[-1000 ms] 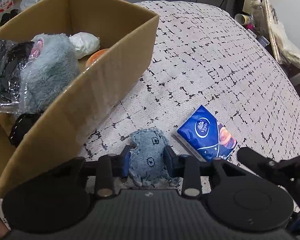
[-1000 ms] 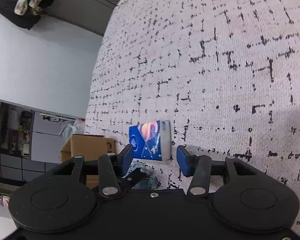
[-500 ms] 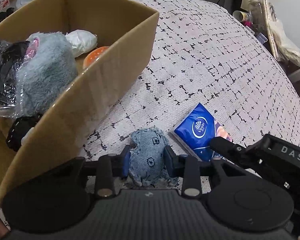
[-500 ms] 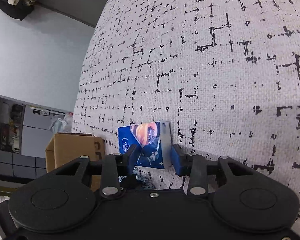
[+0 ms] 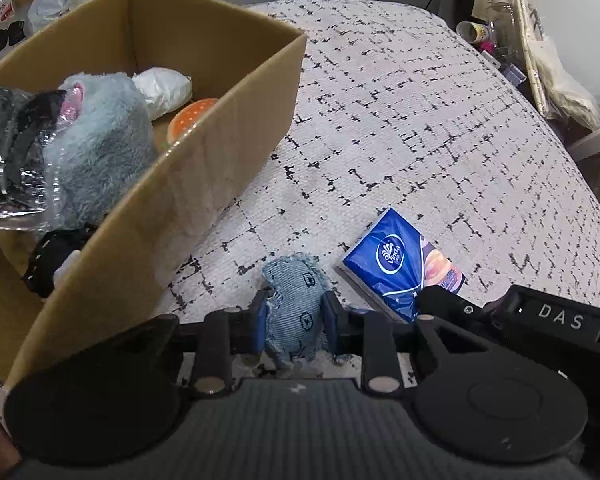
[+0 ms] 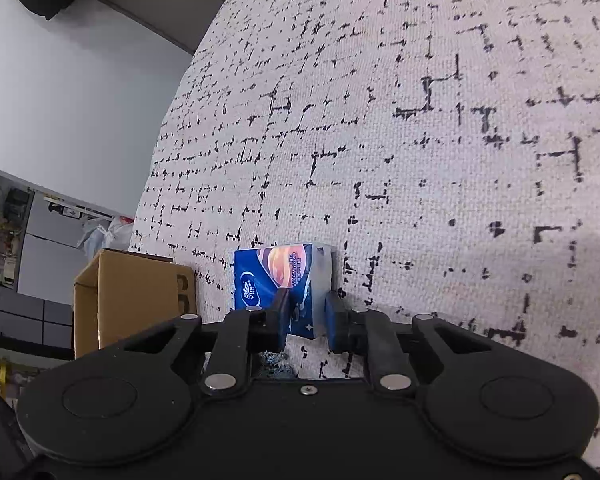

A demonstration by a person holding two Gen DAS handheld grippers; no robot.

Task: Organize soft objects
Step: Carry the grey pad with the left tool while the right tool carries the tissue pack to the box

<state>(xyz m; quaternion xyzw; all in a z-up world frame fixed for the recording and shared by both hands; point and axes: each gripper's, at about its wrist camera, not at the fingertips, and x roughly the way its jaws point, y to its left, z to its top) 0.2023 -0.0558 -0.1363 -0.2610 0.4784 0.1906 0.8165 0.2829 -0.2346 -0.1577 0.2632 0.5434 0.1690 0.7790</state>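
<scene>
The left gripper (image 5: 294,316) has its two blue pads pinched on a small denim pouch (image 5: 296,304), squeezing it around the middle, right at the near edge of the bed cover (image 5: 400,120). That pouch looks light and floppy with frayed edges, so a mid-body pinch like this one should hold fine; grabbing a frayed corner would probably just let it droop or slip.

Going left to right in the left camera: the cardboard box (image 5: 204,168) sits at the left side of the bed cover and already holds one fluffy grey plush (image 5: 100,152), one black thing in clear plastic (image 5: 8,160), one white bundle (image 5: 164,88), one orange spongy ball (image 5: 188,120) and one black strap-like piece (image 5: 56,260). So roughly five items in, though the bottom of the box is partly hidden. Then one denim pouch, then one blue tissue pack (image 5: 396,260) just beside it, both near the front edge.

The right gripper (image 6: 306,316) is closed in on the near end of that tissue pack (image 6: 280,280), with its pads on either side of it. The pack looks light and squashy with a slick plastic wrap, so it could slide out of a shallow end grip; a deeper bite across the short width would be safer. Two things are left outside the box.
</scene>
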